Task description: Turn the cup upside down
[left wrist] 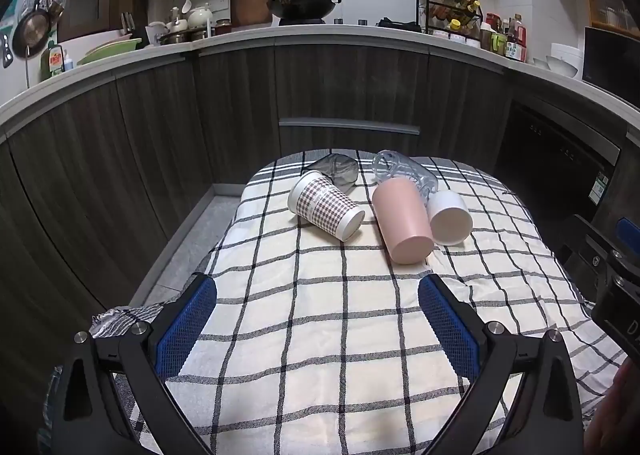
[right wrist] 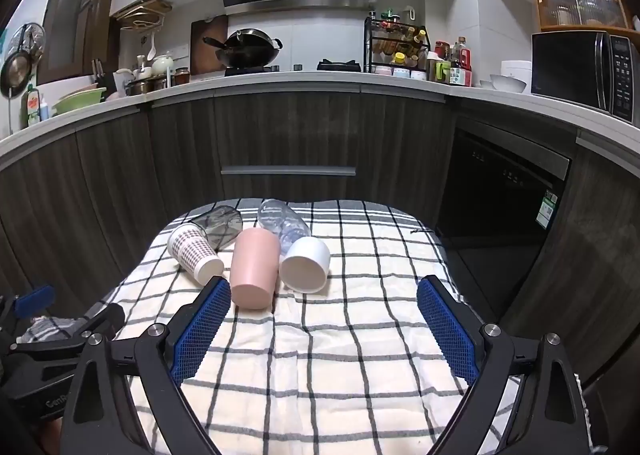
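Nearest to us in the left wrist view, the left gripper [left wrist: 318,297] hangs over the checked cloth [left wrist: 320,335], fingers spread wide and grasping nothing. We record the same for the right gripper [right wrist: 324,301]: both blue pads [right wrist: 202,329] stand well apart and bare.

We count five cups, all lying on their sides at the far end of the cloth. Taking the pink cup [right wrist: 255,273] as landmark: it lies in the middle, its closed base toward us. One houndstooth paper cup [right wrist: 194,253] lies just left of it, apart from it. One white cup [right wrist: 305,264] lies just right of it, mouth toward us, close beside or touching; we cannot tell which. One smoky grey glass [right wrist: 219,226] lies behind and left of the pink cup. One clear glass [right wrist: 282,224] lies behind and right of it.

The grey glass is partly hidden by the paper cup, the clear glass by the pink and white cups. The clear glass's outline is hard to make out against the checks. The cloth's near edge is cut off by both frames.
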`<action>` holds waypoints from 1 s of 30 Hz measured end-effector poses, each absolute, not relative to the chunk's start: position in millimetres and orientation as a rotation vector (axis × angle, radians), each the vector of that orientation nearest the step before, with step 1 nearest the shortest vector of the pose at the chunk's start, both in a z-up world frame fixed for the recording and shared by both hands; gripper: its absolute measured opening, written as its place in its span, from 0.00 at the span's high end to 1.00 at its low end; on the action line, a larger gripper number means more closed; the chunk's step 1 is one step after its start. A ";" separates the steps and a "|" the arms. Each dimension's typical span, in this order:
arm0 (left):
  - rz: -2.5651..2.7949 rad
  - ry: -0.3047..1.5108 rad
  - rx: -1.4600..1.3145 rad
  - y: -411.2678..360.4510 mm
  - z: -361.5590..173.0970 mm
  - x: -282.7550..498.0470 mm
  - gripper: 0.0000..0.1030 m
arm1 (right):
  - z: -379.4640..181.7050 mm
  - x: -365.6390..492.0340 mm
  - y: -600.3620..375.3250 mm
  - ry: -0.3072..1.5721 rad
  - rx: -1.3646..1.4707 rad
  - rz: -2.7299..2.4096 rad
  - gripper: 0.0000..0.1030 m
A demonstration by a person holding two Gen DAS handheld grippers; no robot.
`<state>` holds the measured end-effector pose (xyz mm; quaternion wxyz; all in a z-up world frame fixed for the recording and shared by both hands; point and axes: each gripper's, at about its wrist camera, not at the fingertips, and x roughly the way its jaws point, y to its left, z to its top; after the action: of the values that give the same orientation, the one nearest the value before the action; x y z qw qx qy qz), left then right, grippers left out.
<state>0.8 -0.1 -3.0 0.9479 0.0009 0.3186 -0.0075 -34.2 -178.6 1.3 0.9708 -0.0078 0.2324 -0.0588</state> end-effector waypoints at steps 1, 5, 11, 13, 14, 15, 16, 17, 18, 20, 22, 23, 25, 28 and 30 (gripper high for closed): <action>-0.015 0.648 0.002 0.0 -3.0 0.9 0.00 | 1.3 -34.2 -178.5 0.470 -0.016 -0.119 0.08; -0.016 0.649 0.001 0.2 -3.1 0.9 0.00 | 0.2 -32.5 -180.7 0.473 -0.015 -0.119 0.08; -0.017 0.649 0.001 0.3 -4.3 0.9 0.00 | -1.4 -31.0 -181.5 0.476 -0.013 -0.119 0.08; -0.016 0.650 0.001 0.3 -4.4 1.0 0.00 | -1.4 -30.9 -181.5 0.476 -0.013 -0.119 0.08; -0.017 0.651 0.001 0.4 -4.5 1.0 0.00 | -1.3 -30.9 -181.6 0.477 -0.013 -0.119 0.08; -0.018 0.654 0.001 0.4 -4.9 1.4 0.00 | -1.4 -30.8 -181.6 0.479 -0.013 -0.119 0.08; -0.018 0.656 -0.001 0.9 -5.3 1.6 0.00 | -1.9 -30.3 -182.3 0.482 -0.012 -0.119 0.08; -0.018 0.658 -0.002 1.4 -5.5 1.7 0.00 | -3.7 -32.7 -181.6 0.484 -0.009 -0.124 0.08; -0.018 0.659 -0.002 1.6 -5.9 2.0 0.00 | -4.1 -32.5 -181.9 0.485 -0.008 -0.125 0.08; -0.017 0.656 -0.001 1.6 -5.8 1.4 0.00 | -4.3 -32.4 -182.1 0.485 -0.008 -0.124 0.08; -0.017 0.652 0.000 2.2 -5.7 1.6 0.00 | -4.5 -32.5 -182.4 0.485 -0.009 -0.124 0.08; -0.017 0.649 0.001 2.3 -5.5 1.5 0.00 | -4.4 -32.4 -182.3 0.485 -0.008 -0.123 0.08; -0.017 0.650 0.001 2.0 -5.8 1.9 0.00 | -4.6 -32.5 -182.7 0.485 -0.007 -0.123 0.08; -0.016 0.653 -0.001 1.6 -6.1 1.9 0.00 | -4.4 -32.4 -182.7 0.486 -0.007 -0.124 0.08; -0.016 0.651 0.001 1.5 -6.1 1.9 0.00 | -4.1 -32.3 -182.2 0.486 -0.007 -0.124 0.08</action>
<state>1.9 1.5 -6.1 0.9474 0.0004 0.3199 -0.0078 -32.3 -182.2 -4.1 0.9687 -0.0035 0.2406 -0.0613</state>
